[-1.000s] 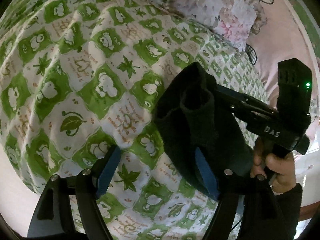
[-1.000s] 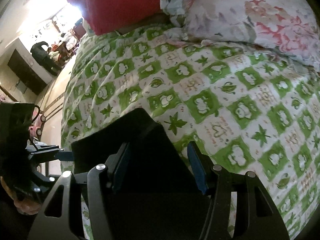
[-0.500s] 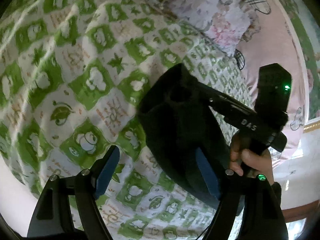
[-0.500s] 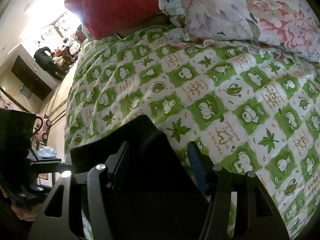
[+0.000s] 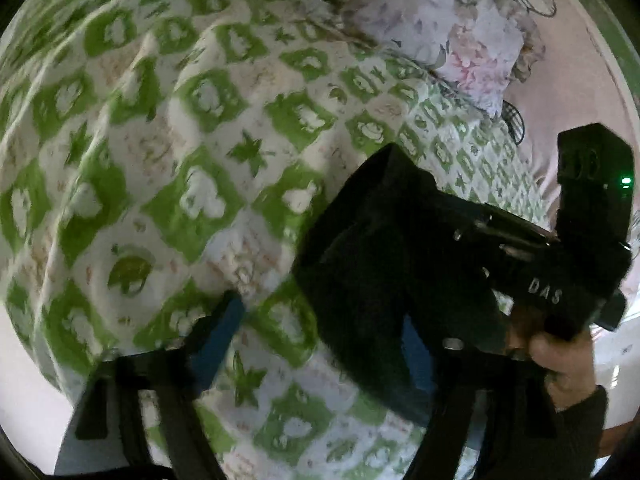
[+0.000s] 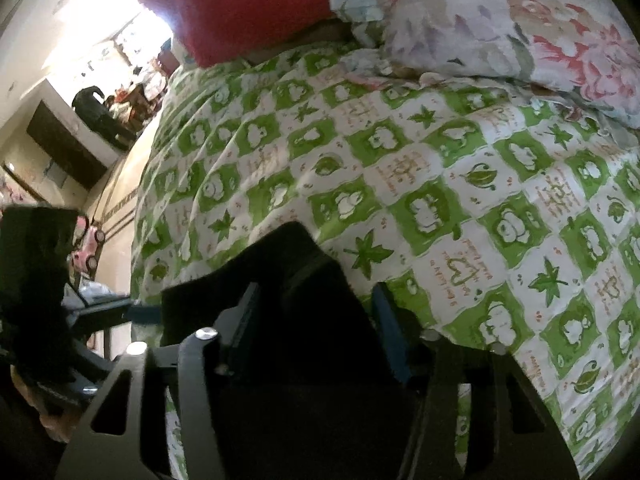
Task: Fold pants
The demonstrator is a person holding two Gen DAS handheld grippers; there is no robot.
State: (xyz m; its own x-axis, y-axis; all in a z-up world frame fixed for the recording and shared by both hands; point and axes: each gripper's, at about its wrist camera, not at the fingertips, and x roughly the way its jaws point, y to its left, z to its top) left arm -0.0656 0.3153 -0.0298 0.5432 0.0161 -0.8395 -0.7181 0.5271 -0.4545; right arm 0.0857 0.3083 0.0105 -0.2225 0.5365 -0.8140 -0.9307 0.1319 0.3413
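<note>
The pants (image 5: 384, 264), dark and bunched, are hanging above the bed (image 5: 168, 152) with its green-and-white patterned cover, held up between the two tools rather than lying flat. In the left wrist view the left gripper (image 5: 320, 332) is showing its blue-padded fingers (image 5: 218, 332) standing apart; the cloth is draping over the right-hand finger, and I cannot tell whether anything is actually being pinched there. The other tool is reaching in from the right of that view, held by the person's hand (image 5: 556, 364), with its front end buried in the fabric.

In the right wrist view the right gripper (image 6: 316, 320) is sitting with a thick fold of the pants (image 6: 288, 280) filling the gap between its fingers (image 6: 390, 328), which are looking clamped on the cloth. A floral pillow (image 6: 500, 20) and a red cushion (image 6: 248, 4) are lying at the far end of the bed.

The fabric is looking soft, limp and fairly thick, probably light enough to lift easily but prone to sagging and slumping wherever it is unsupported. It is unlikely to slip from padded fingers, though a bunched hold is going to spoil a clean crease. Taking hold at the waistband corners or the hem edges, through all layers, is likely to give the straightest fold once the pants are being laid onto the bed.
</note>
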